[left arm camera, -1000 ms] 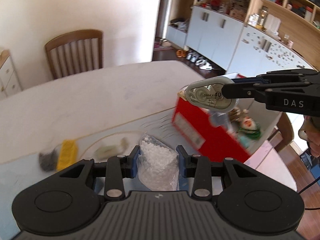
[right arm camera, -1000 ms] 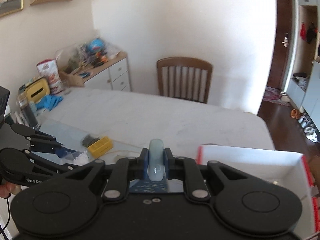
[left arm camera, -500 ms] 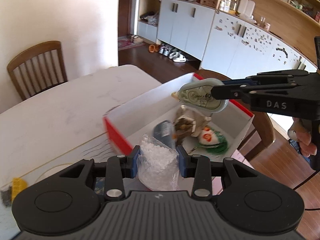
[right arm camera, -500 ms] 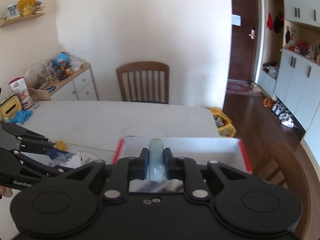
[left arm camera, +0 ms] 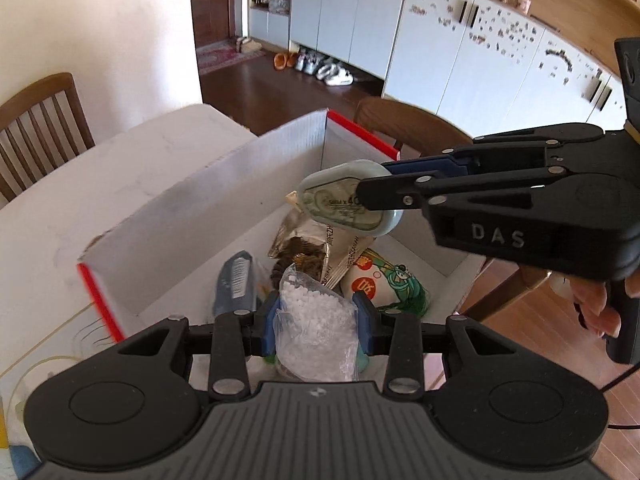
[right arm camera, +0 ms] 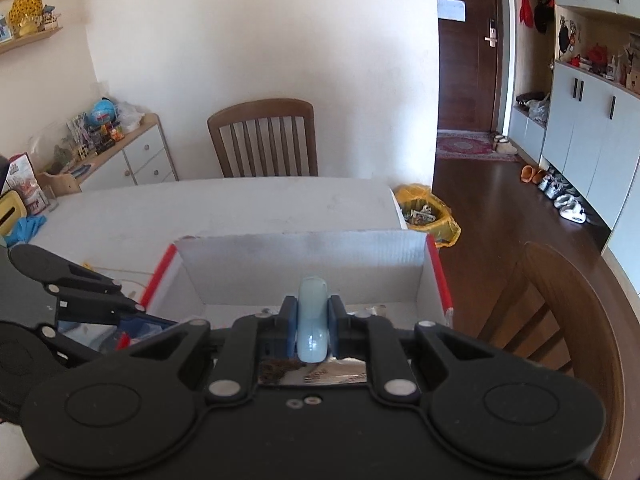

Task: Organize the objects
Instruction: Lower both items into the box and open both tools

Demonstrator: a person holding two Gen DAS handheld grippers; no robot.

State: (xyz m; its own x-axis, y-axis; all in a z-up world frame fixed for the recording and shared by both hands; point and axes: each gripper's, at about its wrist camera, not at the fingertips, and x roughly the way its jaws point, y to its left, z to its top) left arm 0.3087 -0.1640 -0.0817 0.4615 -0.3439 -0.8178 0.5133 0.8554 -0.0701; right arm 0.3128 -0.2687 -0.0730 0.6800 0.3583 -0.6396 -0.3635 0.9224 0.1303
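The crinkly clear bag of white pellets (left arm camera: 316,322), clamped in the left claw (left arm camera: 316,326), now hangs over the open red-edged cardboard box (left arm camera: 224,184) on the bench (left arm camera: 120,168) (a second ago it was short of it). The right claw (right arm camera: 313,322) pinches a smooth, rounded correction-tape dispenser (left arm camera: 348,198) above the snack packets (left arm camera: 320,244) inside.

Right gripper (right arm camera: 313,322) clamped on pale blue tape dispenser (right arm camera: 312,328) above red-edged box (right arm camera: 304,268).

A clear bag of white pellets (left arm camera: 316,320) and pale-green correction tape (left arm camera: 346,198) hang over the red-edged box (left arm camera: 224,196).
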